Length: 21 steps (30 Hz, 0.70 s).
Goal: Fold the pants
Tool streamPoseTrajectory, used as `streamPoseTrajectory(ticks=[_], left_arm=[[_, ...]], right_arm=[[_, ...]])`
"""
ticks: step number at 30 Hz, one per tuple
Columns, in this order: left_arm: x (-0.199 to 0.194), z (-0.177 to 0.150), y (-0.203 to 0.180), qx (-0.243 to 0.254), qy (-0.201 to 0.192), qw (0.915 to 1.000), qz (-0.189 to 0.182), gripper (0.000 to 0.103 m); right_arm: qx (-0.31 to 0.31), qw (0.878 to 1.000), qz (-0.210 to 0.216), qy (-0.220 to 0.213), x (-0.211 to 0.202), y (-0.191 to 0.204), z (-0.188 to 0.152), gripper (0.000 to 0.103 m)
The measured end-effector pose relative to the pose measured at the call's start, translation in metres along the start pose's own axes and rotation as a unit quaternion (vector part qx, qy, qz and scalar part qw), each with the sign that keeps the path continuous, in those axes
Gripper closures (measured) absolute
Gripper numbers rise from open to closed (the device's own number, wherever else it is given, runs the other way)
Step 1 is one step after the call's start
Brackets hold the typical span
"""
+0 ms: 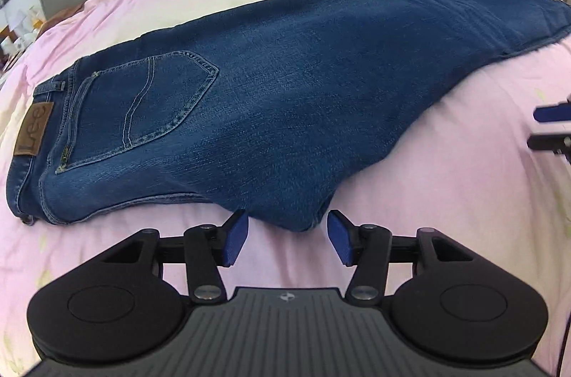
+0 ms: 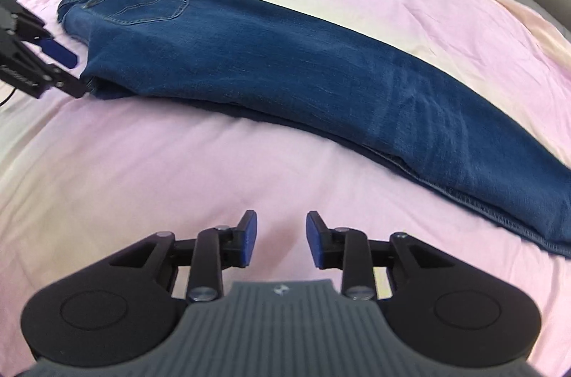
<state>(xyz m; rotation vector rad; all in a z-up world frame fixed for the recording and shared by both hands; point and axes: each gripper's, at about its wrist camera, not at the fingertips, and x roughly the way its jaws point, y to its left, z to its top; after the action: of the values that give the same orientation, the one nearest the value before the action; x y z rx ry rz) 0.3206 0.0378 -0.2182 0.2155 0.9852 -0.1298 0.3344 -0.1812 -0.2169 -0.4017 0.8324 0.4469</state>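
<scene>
The jeans (image 1: pixel 271 113) lie folded leg over leg on the bed (image 1: pixel 446 198). My left gripper (image 1: pixel 287 243) and right gripper (image 2: pixel 281 239) are both spread and empty. Next, I judge, comes folding hem to waistband.

I see the pants (image 1: pixel 285 84) lying lengthwise on the bedspread (image 1: pixel 446 198), waistband left, hems right. My left gripper (image 1: pixel 287 243) sits just near their near edge; my right gripper (image 2: pixel 281 239) is over bare bedspread, nearer me.
</scene>
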Motion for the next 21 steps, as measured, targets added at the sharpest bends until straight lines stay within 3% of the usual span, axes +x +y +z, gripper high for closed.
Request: streamPoseTrajectory(ticks=[1, 3, 7, 11, 17, 21], left_arm=[[0.002, 0.002, 0.0, -0.009, -0.001, 1.0, 0.001, 0.061], [-0.001, 0.01, 0.003, -0.025, -0.005, 0.9996, -0.014, 0.078], [-0.023, 0.028, 0.01, -0.04, -0.023, 0.9989, -0.012, 0.095], [-0.033, 0.047, 0.022, -0.044, -0.02, 0.9986, -0.021, 0.099], [-0.037, 0.054, 0.031, -0.033, -0.011, 0.9989, -0.031, 0.101], [-0.036, 0.055, 0.031, -0.032, -0.009, 0.9988, -0.037, 0.102]], right_arm=[[-0.008, 1.0, 0.006, -0.004, 0.004, 0.002, 0.002, 0.076], [-0.026, 0.999, 0.018, -0.014, 0.012, 0.01, 0.009, 0.076], [-0.091, 0.995, 0.03, -0.04, 0.019, 0.031, 0.02, 0.076], [-0.189, 0.979, 0.028, -0.072, 0.03, 0.057, 0.033, 0.076], [-0.349, 0.931, -0.005, -0.111, 0.045, 0.094, 0.05, 0.076], [-0.398, 0.911, -0.011, -0.11, 0.06, 0.107, 0.057, 0.076]])
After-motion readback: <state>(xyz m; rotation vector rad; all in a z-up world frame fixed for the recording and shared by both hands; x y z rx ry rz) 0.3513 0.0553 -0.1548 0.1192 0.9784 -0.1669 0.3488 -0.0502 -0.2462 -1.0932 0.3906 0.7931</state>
